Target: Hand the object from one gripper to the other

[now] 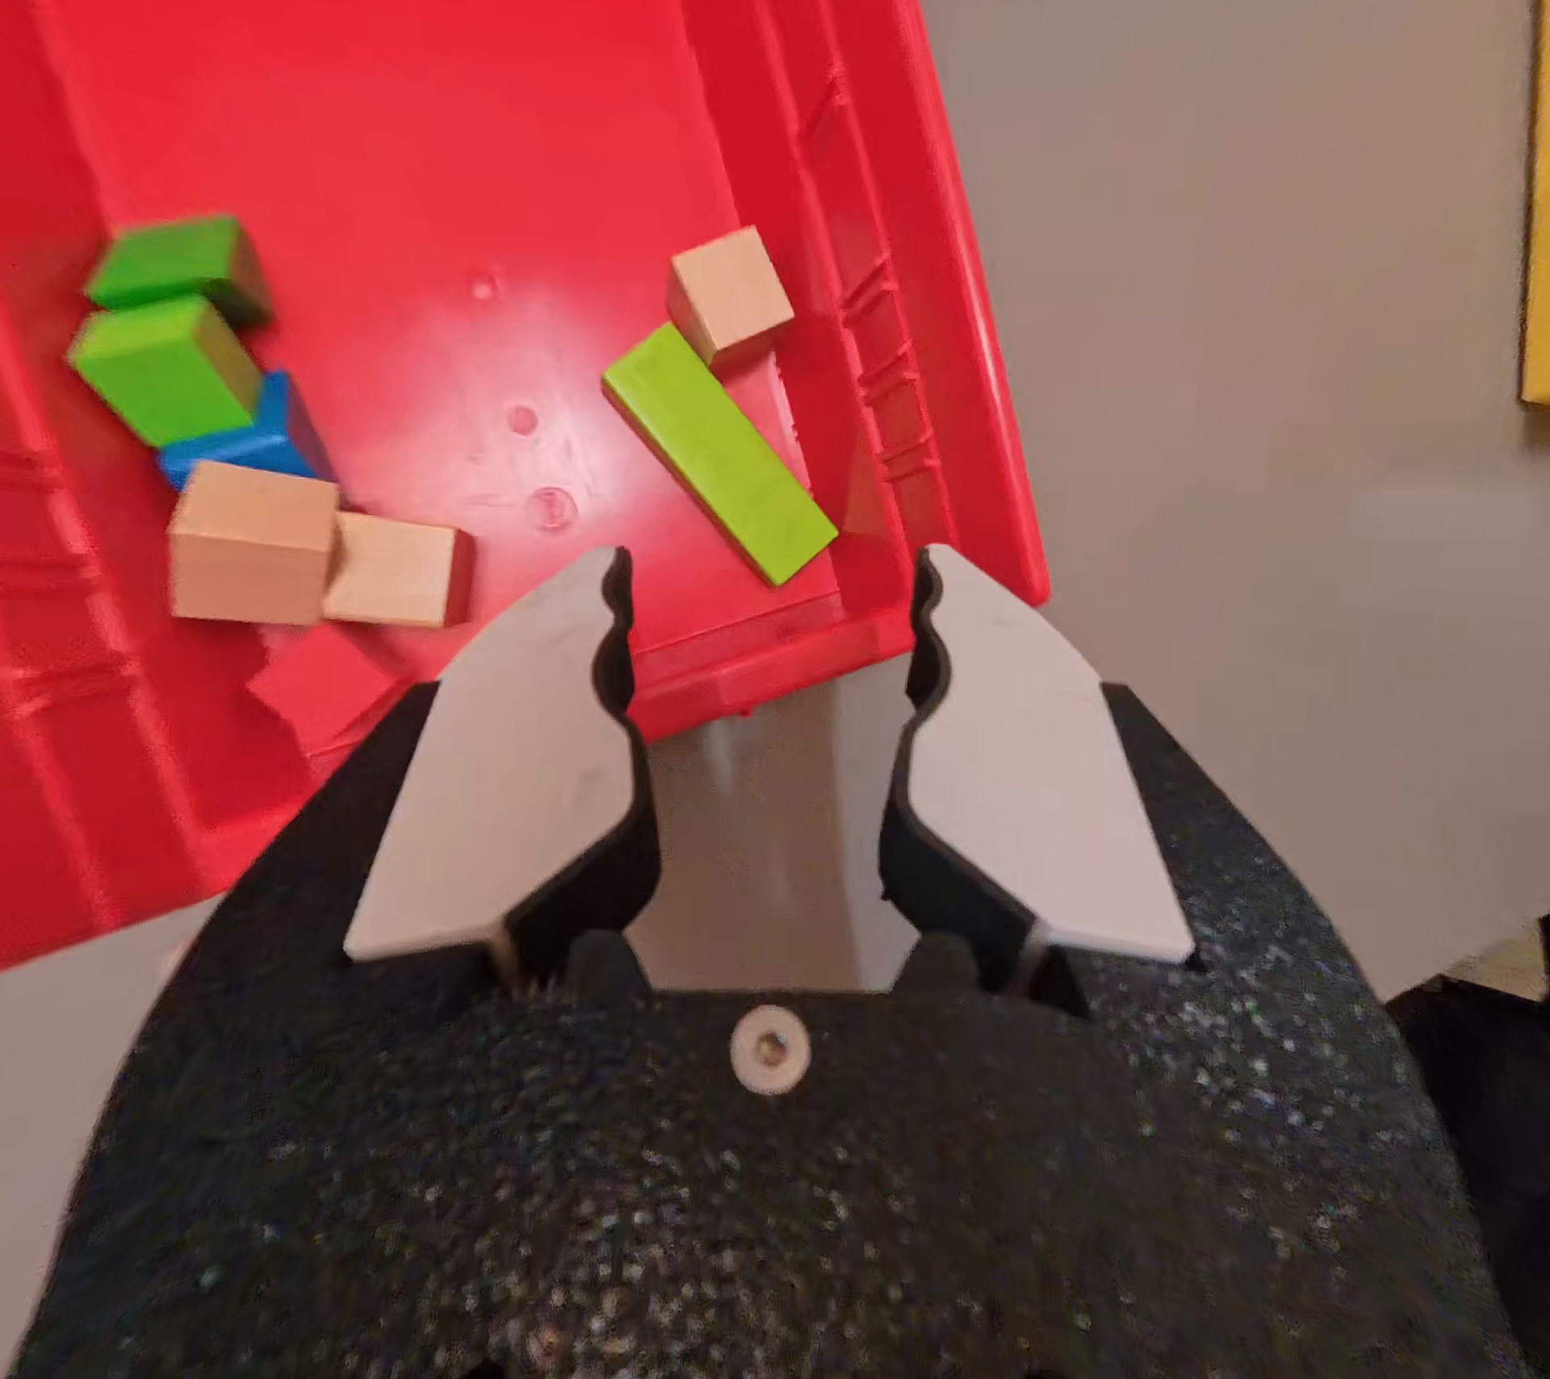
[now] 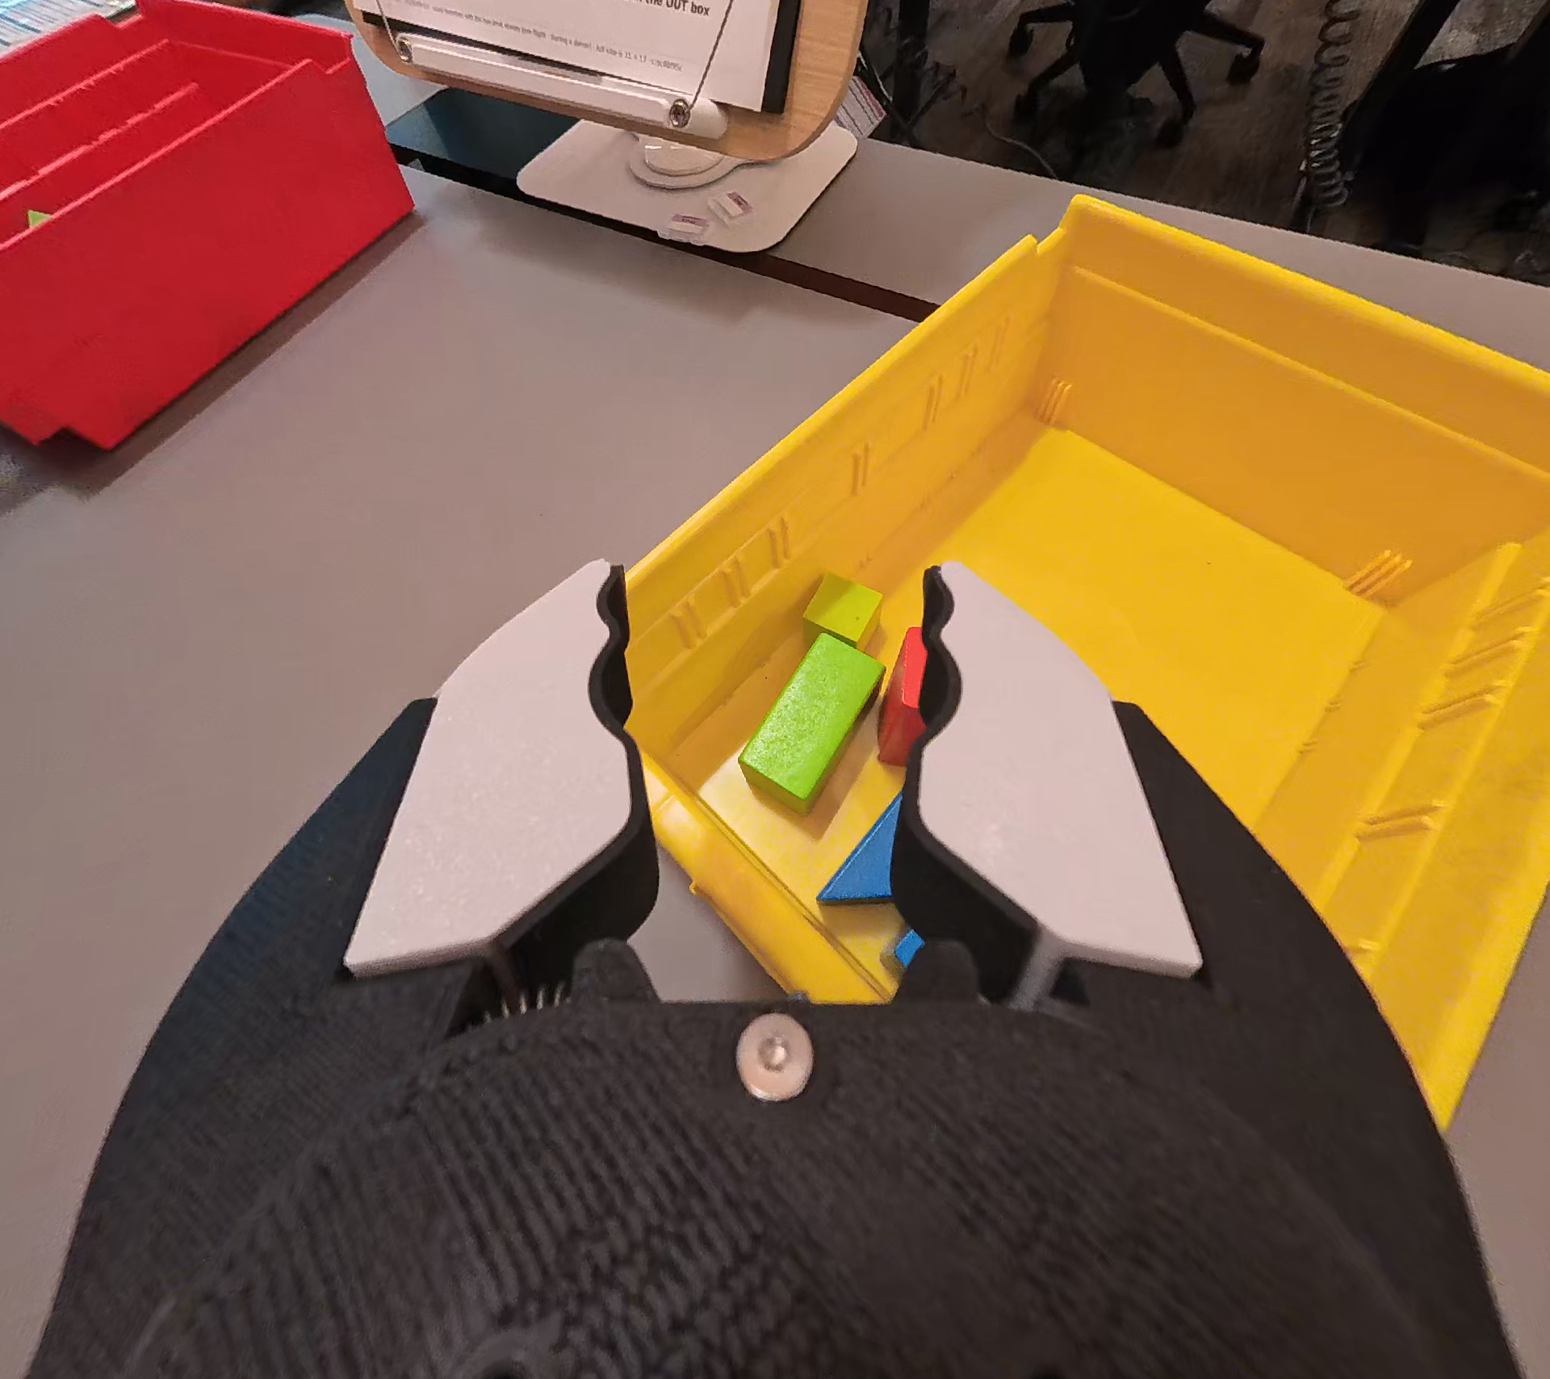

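Over the near corner of the red bin (image 1: 889, 106), the left gripper (image 1: 770, 567) is hovering with its jaws spread wide and nothing between them; below it a flat lime-green block (image 1: 721, 454) is lying against a small tan cube (image 1: 731, 294), while two green blocks (image 1: 168, 324), a blue block (image 1: 252, 445) and two tan blocks (image 1: 310, 554) are clustering well apart on the floor's other side. The right gripper (image 2: 773, 575) is likewise gaping wide and bare above the yellow bin (image 2: 1258, 416), where a green block (image 2: 809, 722), a lime cube (image 2: 843, 609), a red block (image 2: 902, 701) and a blue wedge (image 2: 868, 865) are resting on the grey table (image 2: 377, 500).
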